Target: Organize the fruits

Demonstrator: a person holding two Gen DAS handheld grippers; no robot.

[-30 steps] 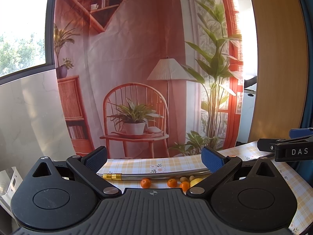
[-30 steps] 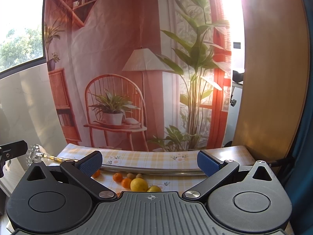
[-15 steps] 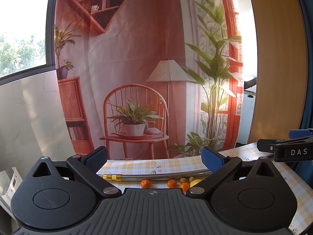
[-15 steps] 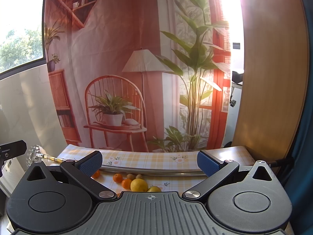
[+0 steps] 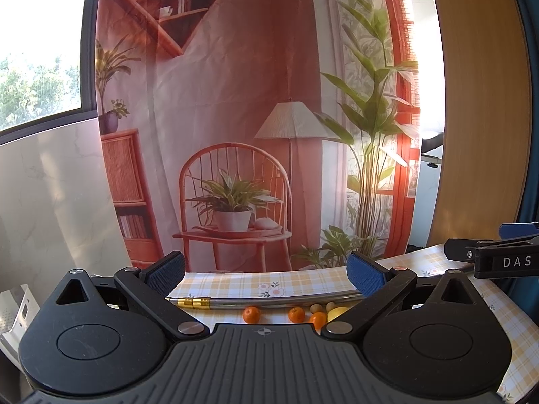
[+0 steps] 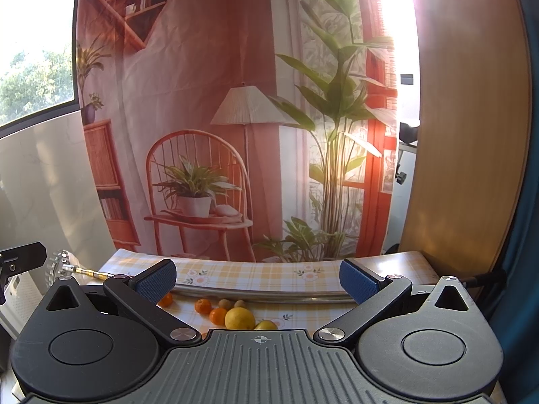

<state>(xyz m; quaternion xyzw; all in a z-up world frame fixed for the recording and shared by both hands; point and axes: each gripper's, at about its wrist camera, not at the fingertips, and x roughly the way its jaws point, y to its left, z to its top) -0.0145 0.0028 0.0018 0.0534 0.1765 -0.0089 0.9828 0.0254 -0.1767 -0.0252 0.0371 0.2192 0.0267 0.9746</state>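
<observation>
Holding both grippers level above the checked tablecloth (image 6: pixel 256 274), you have the left gripper (image 5: pixel 266 271) and right gripper (image 6: pixel 257 277) spread wide with nothing between their pads. Just ahead, the fruits (image 6: pixel 232 313) lie in a loose row running left to right: oranges (image 5: pixel 251 314), a lemon (image 6: pixel 240 318), small brown fruits (image 6: pixel 223 303). Behind them a metal rod (image 5: pixel 286 301) runs parallel along the printed backdrop (image 5: pixel 235 101).
</observation>
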